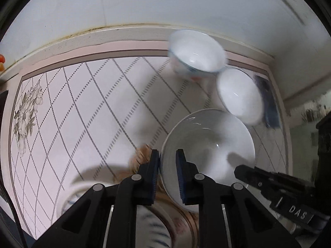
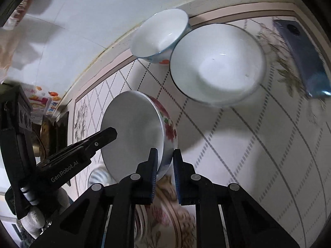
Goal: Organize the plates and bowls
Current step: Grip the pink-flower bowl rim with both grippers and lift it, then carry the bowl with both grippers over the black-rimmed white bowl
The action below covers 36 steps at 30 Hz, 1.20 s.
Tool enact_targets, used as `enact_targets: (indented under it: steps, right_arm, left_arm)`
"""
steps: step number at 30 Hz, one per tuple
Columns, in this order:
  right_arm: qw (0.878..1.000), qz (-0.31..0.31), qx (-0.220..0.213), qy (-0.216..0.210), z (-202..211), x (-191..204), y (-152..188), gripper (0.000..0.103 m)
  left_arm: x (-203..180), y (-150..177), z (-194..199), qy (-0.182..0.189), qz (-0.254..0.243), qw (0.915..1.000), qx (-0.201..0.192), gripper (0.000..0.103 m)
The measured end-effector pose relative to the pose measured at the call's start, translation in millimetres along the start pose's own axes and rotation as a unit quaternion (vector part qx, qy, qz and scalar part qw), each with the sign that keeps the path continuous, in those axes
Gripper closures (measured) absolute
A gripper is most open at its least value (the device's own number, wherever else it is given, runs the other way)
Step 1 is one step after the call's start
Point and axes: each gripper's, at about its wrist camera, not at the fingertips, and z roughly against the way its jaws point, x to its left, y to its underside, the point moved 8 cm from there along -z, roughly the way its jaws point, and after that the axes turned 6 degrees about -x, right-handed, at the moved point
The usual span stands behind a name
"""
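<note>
A white bowl with red flowers on its outside [image 2: 134,128] hangs tilted above the patterned table [image 1: 93,103]. Both grippers hold it on opposite sides. My left gripper [image 1: 167,159] is shut on the bowl's near rim, with the white inside [image 1: 209,144] just beyond it. My right gripper [image 2: 165,157] is shut on the flowered wall. A finger of each gripper shows in the other's view [image 1: 246,172] [image 2: 103,137]. Two more bowls stand at the back by the wall: a blue-rimmed one [image 2: 161,35] [image 1: 196,51] and a larger white one [image 2: 217,66] [image 1: 238,95].
Floral plates [image 2: 165,212] [image 1: 182,223] lie under the held bowl, with a blue-striped dish [image 1: 153,227] beside them. A dark phone [image 2: 302,55] rests on the table's far right. The wall runs close behind the two bowls. Packages stand off to the left [image 2: 45,101].
</note>
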Motion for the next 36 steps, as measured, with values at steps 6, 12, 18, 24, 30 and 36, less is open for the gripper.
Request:
enact_targets:
  steps: [6,12,18,24,30,36]
  right_arm:
    - [1.0,-0.012,-0.013,0.008,51,-22,39,0.087]
    - [0.999,-0.033,-0.018,0.02,85,-57,76,0.086]
    - [0.998,-0.056,-0.009,0.028,85,-87,102,0.087]
    - [0.997,-0.071,0.0,0.028,76,-100,119,0.086]
    - [0.997,-0.079,0.005,0.025,72,-105,128,0.086]
    - [0.996,-0.087,0.014,0.021,68,-106,127,0.086]
  left_arm:
    - [-44,29,20,0.021,-0.043,0.9989,0.0,0.089]
    - [-70,57,21,0.04,-0.066,0.9969,0.013,0.088]
    - [-82,79,1,0.034,-0.081,0.9955,0.034,0.089]
    - [-83,89,-9,0.028,-0.085,0.9948,0.047,0.089]
    - [-83,96,-14,0.026,-0.087,0.9943,0.057,0.089]
    - [-82,99,-18,0.021,-0.086,0.9939,0.065,0.088]
